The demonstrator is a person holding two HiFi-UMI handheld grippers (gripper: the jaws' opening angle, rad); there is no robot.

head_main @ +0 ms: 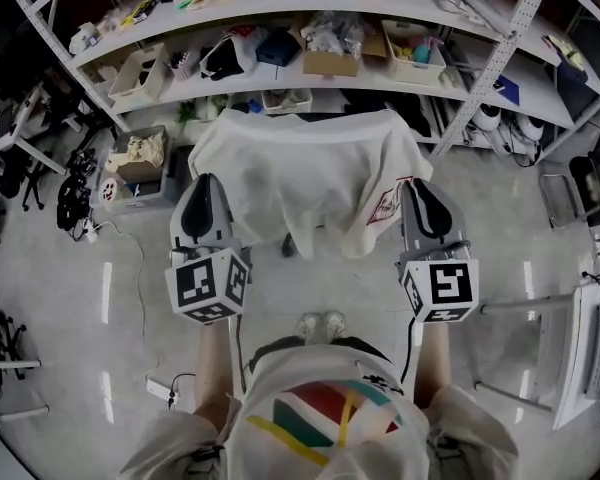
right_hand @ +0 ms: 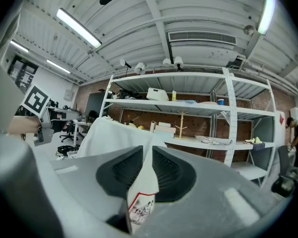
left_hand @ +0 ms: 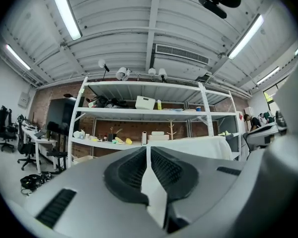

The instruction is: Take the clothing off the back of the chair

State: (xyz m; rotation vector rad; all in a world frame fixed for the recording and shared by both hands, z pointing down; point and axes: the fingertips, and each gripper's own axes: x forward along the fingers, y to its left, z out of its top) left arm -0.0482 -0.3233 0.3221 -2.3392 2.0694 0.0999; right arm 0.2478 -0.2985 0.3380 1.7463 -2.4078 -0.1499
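Left claw [left_hand: 148, 155] clamped on white shirt [head_main: 300, 173] | right claw [right_hand: 146, 157] clamped on its printed edge | shirt spread between both.

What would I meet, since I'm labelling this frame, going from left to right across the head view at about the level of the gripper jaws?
Black cable tangle → cardboard box → left gripper → white shirt → right gripper. Each gripper pinches one side edge of the shirt.
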